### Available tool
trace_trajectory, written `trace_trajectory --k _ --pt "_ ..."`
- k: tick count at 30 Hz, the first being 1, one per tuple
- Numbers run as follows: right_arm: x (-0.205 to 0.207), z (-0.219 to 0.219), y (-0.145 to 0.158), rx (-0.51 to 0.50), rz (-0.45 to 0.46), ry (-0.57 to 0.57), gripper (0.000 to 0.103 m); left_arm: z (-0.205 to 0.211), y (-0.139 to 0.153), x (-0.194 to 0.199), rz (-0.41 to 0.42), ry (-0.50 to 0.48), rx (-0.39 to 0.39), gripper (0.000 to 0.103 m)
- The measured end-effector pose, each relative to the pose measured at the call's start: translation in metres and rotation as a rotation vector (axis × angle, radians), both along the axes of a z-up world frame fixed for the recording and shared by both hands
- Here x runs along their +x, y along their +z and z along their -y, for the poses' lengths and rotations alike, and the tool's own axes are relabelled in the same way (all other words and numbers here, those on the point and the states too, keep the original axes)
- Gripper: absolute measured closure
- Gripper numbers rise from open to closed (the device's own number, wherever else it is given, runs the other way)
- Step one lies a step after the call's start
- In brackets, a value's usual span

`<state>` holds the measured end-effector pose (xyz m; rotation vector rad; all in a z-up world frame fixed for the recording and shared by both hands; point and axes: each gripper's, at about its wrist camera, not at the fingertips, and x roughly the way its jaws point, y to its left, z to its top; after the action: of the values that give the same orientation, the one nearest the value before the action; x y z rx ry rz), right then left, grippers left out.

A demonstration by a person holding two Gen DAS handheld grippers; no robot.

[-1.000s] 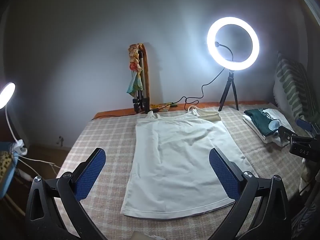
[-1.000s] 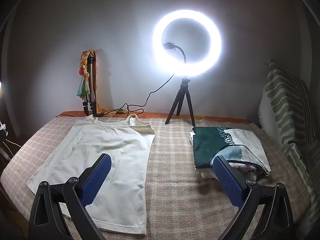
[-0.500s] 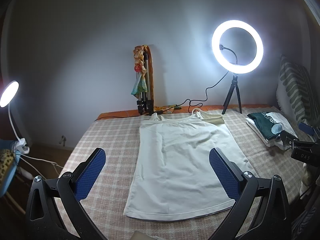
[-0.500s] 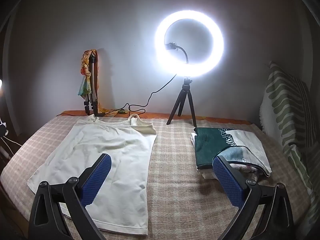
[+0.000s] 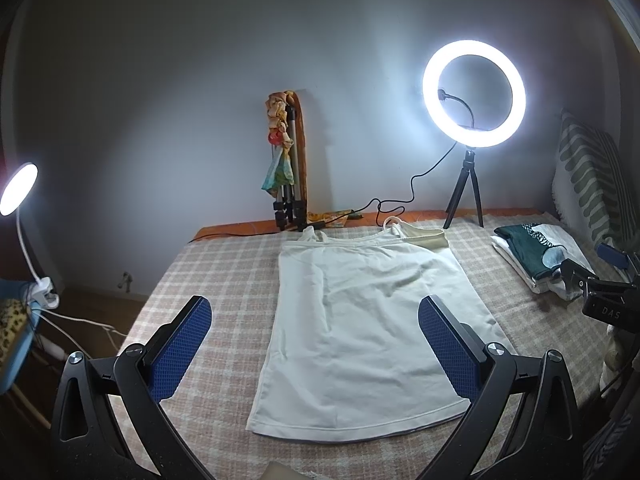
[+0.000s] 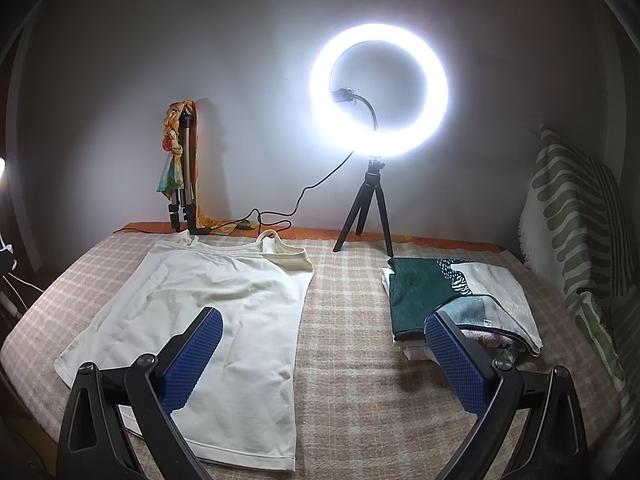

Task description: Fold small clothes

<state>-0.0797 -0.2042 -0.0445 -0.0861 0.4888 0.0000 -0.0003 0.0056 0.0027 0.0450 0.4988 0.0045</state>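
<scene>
White top (image 5: 368, 320): flat, unfolded, on checked blanket (image 5: 224, 276), left of folded pile (image 6: 452, 300).
Left gripper (image 5: 316, 354), right gripper (image 6: 322, 356): both wide open, holding nothing, above the top's hem.
Risks, judged: thin fabric bunching, or blanket pinched along with it; straps tangling.
Room: ring light (image 6: 380, 90) and folded tripod (image 5: 290, 176) behind the top; grey wall.
</scene>
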Motion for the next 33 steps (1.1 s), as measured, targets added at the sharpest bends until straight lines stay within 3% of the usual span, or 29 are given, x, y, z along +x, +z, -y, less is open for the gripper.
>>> trace_trajectory --k 33 --pt "-0.0007 -0.0008 -0.0014 -0.004 0.006 0.003 0.000 -0.0005 -0.0002 -0.0005 -0.002 -0.004 0.000 0.000"
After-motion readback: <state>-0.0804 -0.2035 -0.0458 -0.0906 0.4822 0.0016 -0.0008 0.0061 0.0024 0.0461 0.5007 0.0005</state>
